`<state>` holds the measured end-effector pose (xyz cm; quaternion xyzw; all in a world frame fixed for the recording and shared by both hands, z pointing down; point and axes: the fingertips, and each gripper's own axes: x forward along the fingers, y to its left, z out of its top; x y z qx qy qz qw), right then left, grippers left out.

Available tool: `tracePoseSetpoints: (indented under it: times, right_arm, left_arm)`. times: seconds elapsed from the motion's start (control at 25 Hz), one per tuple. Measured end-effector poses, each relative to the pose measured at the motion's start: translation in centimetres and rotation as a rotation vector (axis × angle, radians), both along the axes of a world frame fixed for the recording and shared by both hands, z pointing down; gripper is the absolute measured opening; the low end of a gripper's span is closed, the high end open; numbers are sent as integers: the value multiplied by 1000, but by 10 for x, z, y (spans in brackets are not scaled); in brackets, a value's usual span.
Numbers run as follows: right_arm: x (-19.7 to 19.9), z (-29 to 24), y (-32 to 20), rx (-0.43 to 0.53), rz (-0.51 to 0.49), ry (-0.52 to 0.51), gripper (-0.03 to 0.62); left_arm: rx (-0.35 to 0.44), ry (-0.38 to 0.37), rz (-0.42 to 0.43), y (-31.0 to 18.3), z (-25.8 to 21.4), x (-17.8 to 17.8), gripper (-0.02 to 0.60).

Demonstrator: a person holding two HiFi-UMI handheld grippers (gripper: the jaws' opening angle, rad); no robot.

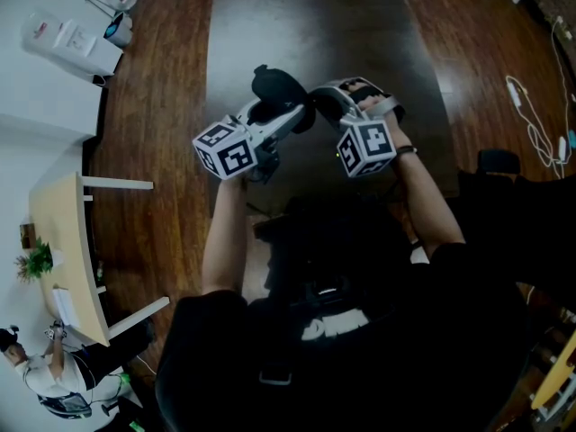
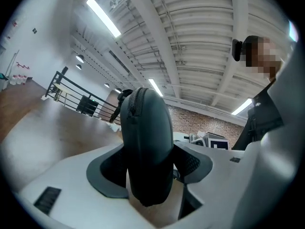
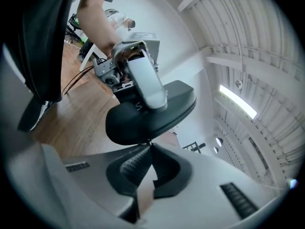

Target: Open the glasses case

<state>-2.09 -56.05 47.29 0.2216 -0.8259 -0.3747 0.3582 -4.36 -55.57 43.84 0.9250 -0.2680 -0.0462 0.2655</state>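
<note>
Only part of the glasses case [image 2: 145, 137] is seen: in the left gripper view its lower end is sunk between the pads of the left gripper [image 2: 148, 167], which are clamped on its two sides, and the zip [image 2: 129, 99] is made out only along the upper edge. In the right gripper view the jaws of the right gripper [image 3: 149, 146] are closed together, with their tips set against the case's dark rim. Whether a zip pull is pinched there cannot be told. In the head view the case is held near the upper centre of the frame, above a dark glossy surface [image 1: 297, 25] bordered by wooden floor [image 1: 153, 106]; the lower frame is filled by the person's dark clothing [image 1: 360, 331]. A pale table [image 1: 63, 250] is seen at the left, and strip lights [image 2: 102, 17] are seen overhead.
</note>
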Motion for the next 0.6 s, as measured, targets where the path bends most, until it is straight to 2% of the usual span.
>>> tracePoseSetpoints:
  times: [0.16,0.36,0.48,0.6]
  right_arm:
    - [0,-11,-5,11,14,-15,8]
    - [1,-23,-9,31,18,-49,8]
    - [-1,-26,-10,50,7,-42,8]
    - [-1,-26,-10,51,10,-21,8]
  left_arm:
    - [7,-85,23,5,13,7,285]
    - [30,-241,72,14,33,19,285]
    - [30,-321,103,20,44,20,285]
    - [19,-371,133,23,52,22,285]
